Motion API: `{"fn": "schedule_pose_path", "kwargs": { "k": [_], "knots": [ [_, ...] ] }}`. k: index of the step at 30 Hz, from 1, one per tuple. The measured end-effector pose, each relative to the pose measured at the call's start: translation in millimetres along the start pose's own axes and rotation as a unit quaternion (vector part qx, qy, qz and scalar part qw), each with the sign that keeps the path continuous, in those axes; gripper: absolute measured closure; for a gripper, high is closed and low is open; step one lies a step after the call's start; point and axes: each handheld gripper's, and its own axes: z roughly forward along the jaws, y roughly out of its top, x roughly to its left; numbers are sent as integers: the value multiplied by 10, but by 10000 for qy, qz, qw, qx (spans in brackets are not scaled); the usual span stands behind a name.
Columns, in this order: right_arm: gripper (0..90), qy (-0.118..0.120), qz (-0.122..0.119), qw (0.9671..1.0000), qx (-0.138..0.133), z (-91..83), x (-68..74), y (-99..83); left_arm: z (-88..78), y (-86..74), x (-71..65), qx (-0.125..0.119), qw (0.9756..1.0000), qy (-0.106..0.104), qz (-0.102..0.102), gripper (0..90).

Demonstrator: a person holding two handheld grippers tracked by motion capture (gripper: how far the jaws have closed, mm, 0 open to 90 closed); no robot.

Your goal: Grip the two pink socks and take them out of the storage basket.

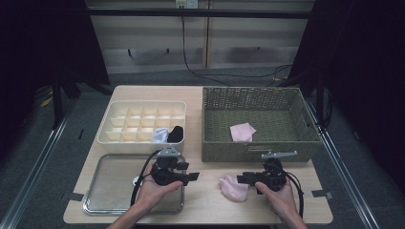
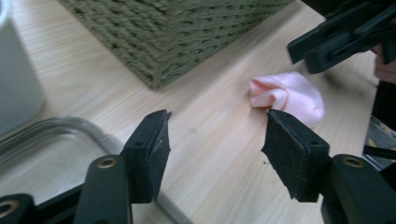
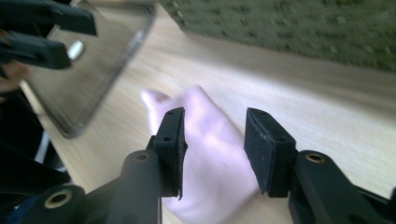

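Right gripper view: pink sock [image 3: 205,154] between the parted fingers [image 3: 170,144].
Right gripper [image 1: 246,179] nearer; left gripper [image 1: 191,177] apart, empty.

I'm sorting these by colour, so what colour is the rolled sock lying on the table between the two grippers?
Pale pink sock, clearest in the left gripper view.

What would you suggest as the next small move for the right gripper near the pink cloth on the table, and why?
Probably ease the right gripper down and close it on the pink cloth. Its jaws stand apart over the cloth, which lies loose on the table and isn't pinched yet. The left gripper is open a little way off.
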Motion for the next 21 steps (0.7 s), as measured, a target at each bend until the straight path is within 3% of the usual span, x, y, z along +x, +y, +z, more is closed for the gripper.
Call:
{"fn": "schedule_pose_path", "kwargs": {
  "k": [4, 6, 8, 15, 17, 21],
  "knots": [
    [591, -150, -83, 9998, 125, 39, 0, -21, 101, 80, -75, 8, 9995, -163, 274, 502],
    [625, -168, -101, 9997, 158, 47, -9, -18, 189, 107, -104, 78, 9989, -385, 255, 542],
    [643, -185, -96, 9996, 195, 65, -7, -27, 282, 114, -140, 191, 9984, -399, 362, 561],
    [816, -120, -259, 9985, 474, 197, 42, -59, 465, 17, -201, 646, 9946, -693, 430, 578],
    [859, -71, -276, 9982, 529, 234, 63, -59, 512, -8, -222, 688, 9931, -792, 518, 643],
    [889, 14, -342, 9974, 636, 316, 115, -58, 571, -38, -251, 809, 9912, -931, 486, 659]
  ]
}}
